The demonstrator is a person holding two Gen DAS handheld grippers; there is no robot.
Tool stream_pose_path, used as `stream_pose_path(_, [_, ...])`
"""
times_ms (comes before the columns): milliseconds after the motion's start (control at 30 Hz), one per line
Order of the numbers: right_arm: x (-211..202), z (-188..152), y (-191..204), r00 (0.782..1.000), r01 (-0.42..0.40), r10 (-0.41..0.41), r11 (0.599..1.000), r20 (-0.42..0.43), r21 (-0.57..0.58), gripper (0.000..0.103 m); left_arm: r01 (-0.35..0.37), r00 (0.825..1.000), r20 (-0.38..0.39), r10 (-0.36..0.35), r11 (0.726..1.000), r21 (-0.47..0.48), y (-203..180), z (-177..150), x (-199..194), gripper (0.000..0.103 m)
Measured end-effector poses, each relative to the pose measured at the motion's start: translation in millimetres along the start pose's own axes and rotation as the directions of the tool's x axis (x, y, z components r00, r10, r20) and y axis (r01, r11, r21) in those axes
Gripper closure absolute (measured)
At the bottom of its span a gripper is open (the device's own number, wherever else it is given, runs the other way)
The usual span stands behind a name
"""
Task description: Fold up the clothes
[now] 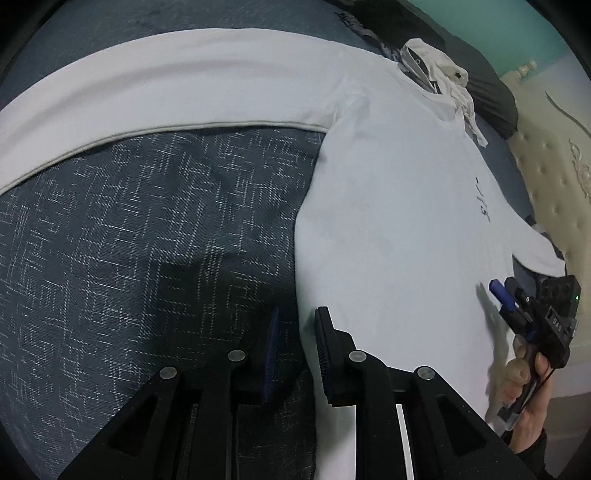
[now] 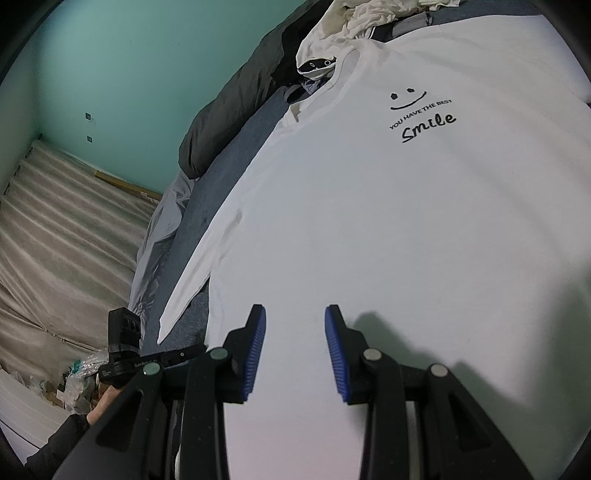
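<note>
A dark blue bedspread (image 1: 147,229) with a pale woven fleck fills the ground left of and under the left tool's fingers. Far ahead of the right tool lies a dark grey pillow (image 2: 229,125) against a teal wall (image 2: 129,66). To that tool's left a beige quilted mattress (image 2: 66,236) stretches away, with crumpled plastic wrappers (image 2: 79,376) near its base.

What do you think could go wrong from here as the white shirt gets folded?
The left tongs straddle the white shirt's side edge over the dark bedspread, so closing might pinch bedspread too. The long sleeve lies far out and may drag or bunch. The clothes pile touches the collar and could snag.
</note>
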State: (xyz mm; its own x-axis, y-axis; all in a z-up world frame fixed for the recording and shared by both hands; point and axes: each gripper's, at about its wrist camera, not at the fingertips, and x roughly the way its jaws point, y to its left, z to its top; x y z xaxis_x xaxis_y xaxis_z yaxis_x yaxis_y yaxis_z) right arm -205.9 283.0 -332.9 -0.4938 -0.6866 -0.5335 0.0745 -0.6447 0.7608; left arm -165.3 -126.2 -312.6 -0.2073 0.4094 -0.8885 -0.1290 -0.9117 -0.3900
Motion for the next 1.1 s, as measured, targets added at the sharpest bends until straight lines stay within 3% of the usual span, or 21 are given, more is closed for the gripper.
stream_pose_path(33, [0, 0, 0, 1.0, 0.0, 0.0, 1.0, 0.0, 0.001, 0.07, -0.002, 1.0, 0.001, 0.002, 1.0, 0.008, -1, -1, -1, 0.095])
stream_pose_path(100, [0, 0, -2, 1.0, -0.001, 0.001, 1.0, -0.001, 0.003, 0.07, -0.027, 1.0, 0.011, 0.027, 0.999, 0.031, -5, -2, -5, 0.102])
stream_pose_path(267, [-2, 2, -3, 1.0, -0.004, 0.004, 1.0, 0.002, 0.01, 0.07, -0.066, 0.997, 0.054, 0.063, 0.996, 0.055, -6, 1, -21, 0.102])
stream_pose_path(667, [-4, 0, 2, 1.0, -0.009, 0.009, 1.0, 0.001, -0.004, 0.07, -0.082, 0.997, -0.01, 0.083, 0.995, 0.049, -5, -10, -25, 0.099])
stream_pose_path(900, [-7, -3, 8, 1.0, -0.011, 0.011, 1.0, 0.011, -0.016, 0.07, -0.056, 0.994, -0.09, 0.065, 0.994, 0.092, -14, -54, -40, 0.085])
stream_pose_path(1100, [-7, -7, 12, 1.0, -0.006, 0.006, 1.0, 0.012, -0.024, 0.07, -0.028, 0.99, -0.133, 0.042, 0.994, 0.109, -15, -91, -40, 0.084])
